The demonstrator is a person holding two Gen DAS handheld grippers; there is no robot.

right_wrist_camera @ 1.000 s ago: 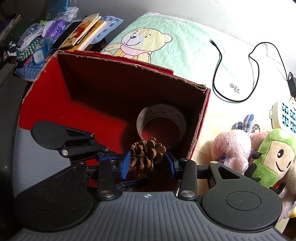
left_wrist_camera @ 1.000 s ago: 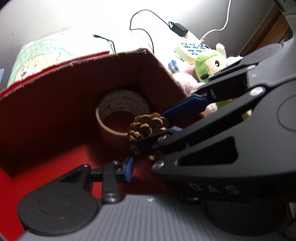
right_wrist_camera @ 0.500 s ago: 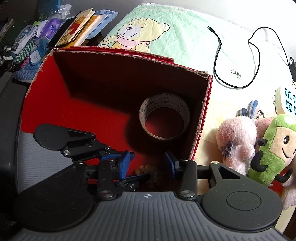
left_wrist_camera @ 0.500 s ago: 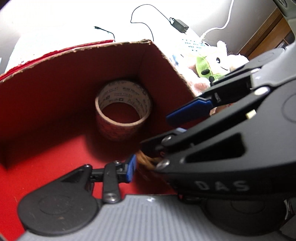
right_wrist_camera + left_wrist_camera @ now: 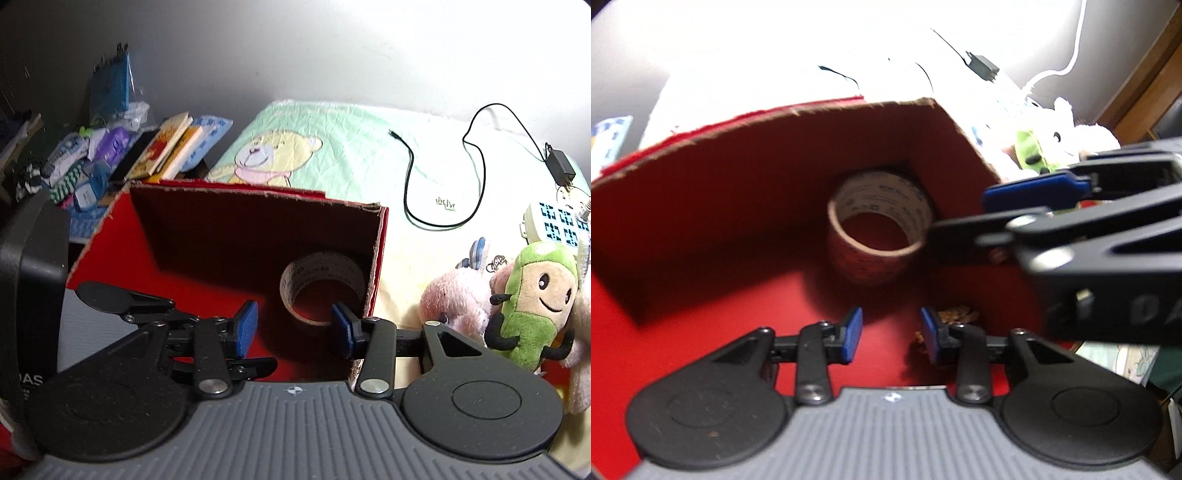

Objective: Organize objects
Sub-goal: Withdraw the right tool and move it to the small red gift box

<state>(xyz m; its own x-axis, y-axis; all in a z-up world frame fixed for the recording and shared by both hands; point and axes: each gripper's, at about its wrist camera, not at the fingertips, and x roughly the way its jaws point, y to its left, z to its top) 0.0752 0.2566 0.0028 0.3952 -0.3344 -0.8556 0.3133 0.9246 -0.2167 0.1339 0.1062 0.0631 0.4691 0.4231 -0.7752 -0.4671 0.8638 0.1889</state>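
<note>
- Inside the red cardboard box (image 5: 207,236), against its far right corner, a roll of tape (image 5: 320,284) lies on its side with its open core facing the cameras; its axis runs roughly toward the grippers rather than across them.
- Low on the box floor, just beside and partly behind the right blue pad of the left gripper (image 5: 891,335), sits the pine cone (image 5: 955,317); only a brown scrap of it shows, and the frame is blurred, so its exact lie cannot be told.
- That left gripper stands with its jaws moderately apart and nothing between the pads; the cone lies to its right, outside the gap, not held.
- Over the box's near edge the right gripper (image 5: 293,330) hovers, jaws wide and empty; the tape roll shows through the gap but sits deeper in the box, apart from the pads.
- Outside the box, to the right on the pale bedding, lie a pink plush (image 5: 456,302) and a green plush (image 5: 532,306), touching each other and close to the box's right wall.
- By my judgement these plush toys are the likeliest things left to put away, and the right gripper is the nearer one: they lie to its right, so it would need to swing that way, clear of the box wall, before closing.
- A black cable (image 5: 436,177) trails well beyond them on the bedding.
</note>
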